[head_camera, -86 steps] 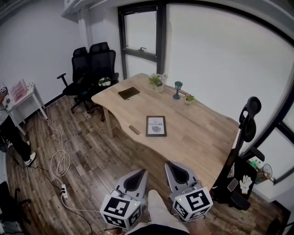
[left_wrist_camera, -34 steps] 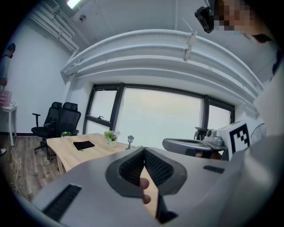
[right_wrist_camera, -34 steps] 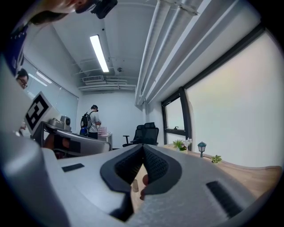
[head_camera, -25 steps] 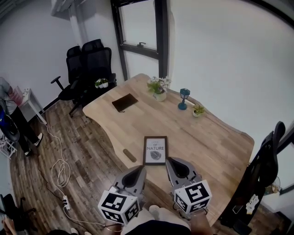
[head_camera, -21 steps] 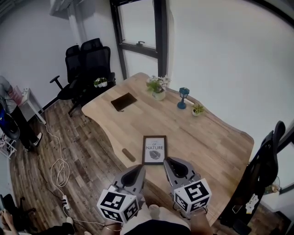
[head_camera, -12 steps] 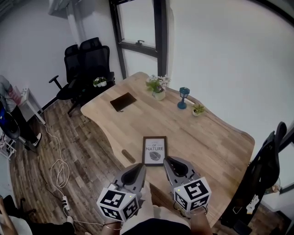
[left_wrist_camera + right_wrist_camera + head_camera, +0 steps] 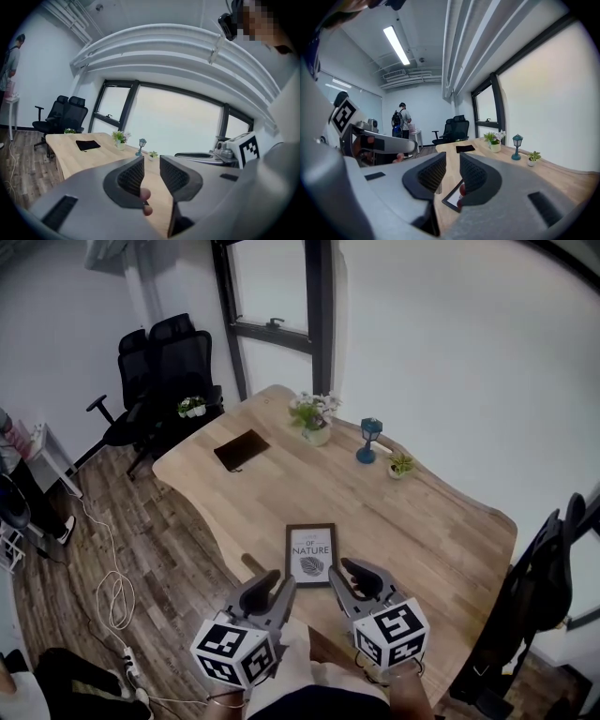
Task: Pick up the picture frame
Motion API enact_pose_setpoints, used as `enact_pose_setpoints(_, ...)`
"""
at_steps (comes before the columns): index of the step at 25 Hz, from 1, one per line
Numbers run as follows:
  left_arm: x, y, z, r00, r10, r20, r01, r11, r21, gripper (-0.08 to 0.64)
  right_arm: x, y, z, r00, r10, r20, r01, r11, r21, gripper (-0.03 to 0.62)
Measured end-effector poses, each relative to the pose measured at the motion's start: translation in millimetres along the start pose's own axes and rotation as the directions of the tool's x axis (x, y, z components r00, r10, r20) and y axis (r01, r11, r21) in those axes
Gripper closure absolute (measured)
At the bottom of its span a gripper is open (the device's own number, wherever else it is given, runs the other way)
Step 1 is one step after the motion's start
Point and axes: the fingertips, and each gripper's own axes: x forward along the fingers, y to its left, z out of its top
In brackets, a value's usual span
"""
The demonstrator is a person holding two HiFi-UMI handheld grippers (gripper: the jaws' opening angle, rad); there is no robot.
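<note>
The picture frame (image 7: 311,554), black-edged with a white print, lies flat on the wooden table (image 7: 422,521) near its front edge. Both grippers hover just short of it. My left gripper (image 7: 270,587) is at the frame's near left and my right gripper (image 7: 360,570) at its near right. Both pairs of jaws have just been opening and stand apart with nothing pressed between them. In the right gripper view a corner of the frame (image 7: 453,199) shows through the gap of the right gripper (image 7: 452,155). The left gripper (image 7: 151,159) has only table behind its gap.
Further back on the table are a black pouch (image 7: 241,449), a flower pot (image 7: 314,418), a blue lantern (image 7: 369,439) and a small plant (image 7: 401,465). Black office chairs (image 7: 159,367) stand at the far left. Cables (image 7: 111,596) lie on the floor, and a black stand (image 7: 548,587) is at the right.
Both grippers' jaws went from shut to apart. Both grippers moved forward and down, so their tips are now beside the frame's near edge.
</note>
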Motion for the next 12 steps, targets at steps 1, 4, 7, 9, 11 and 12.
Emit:
enact_pose_setpoints(1, 2.8, 3.2, -0.8, 1.0, -0.001, -0.005, 0.001, 1.0, -0.002, 0.462, 3.1, -1.9, -2.1, 1.0, 0.0, -0.011, 0.0, 1.0, 0.002, 0.522)
enact_pose_setpoints(4, 11.2, 12.9, -3.8, 1.0, -0.007, -0.023, 0.007, 1.0, -0.009, 0.45, 13.4, -6.0, -10.2, 0.999, 0.001, -0.048, -0.001, 1.0, -0.002, 0.485)
enact_pose_setpoints(7, 18.4, 19.7, -5.1, 0.999, -0.026, -0.035, 0.026, 0.999, -0.024, 0.433, 24.4, -6.8, -18.5, 0.996, 0.013, -0.094, -0.015, 1.0, -0.013, 0.452)
enact_pose_setpoints(9, 23.1, 23.5, -5.9, 0.998, -0.039, -0.042, 0.038, 0.999, -0.032, 0.419, 31.6, -8.4, -23.1, 0.993, 0.014, -0.118, -0.017, 1.0, -0.019, 0.435)
enact_pose_setpoints(11, 28.1, 28.5, -8.3, 0.998, -0.041, -0.053, 0.038, 0.998, -0.039, 0.412, 37.6, -12.0, -27.5, 0.991, 0.008, -0.135, -0.011, 1.0, -0.022, 0.432)
enact_pose_setpoints(12, 30.7, 31.8, -10.1, 0.998, -0.037, -0.06, 0.034, 0.998, -0.045, 0.41, 40.4, -14.4, -29.9, 0.99, 0.005, -0.143, -0.008, 1.0, -0.021, 0.431)
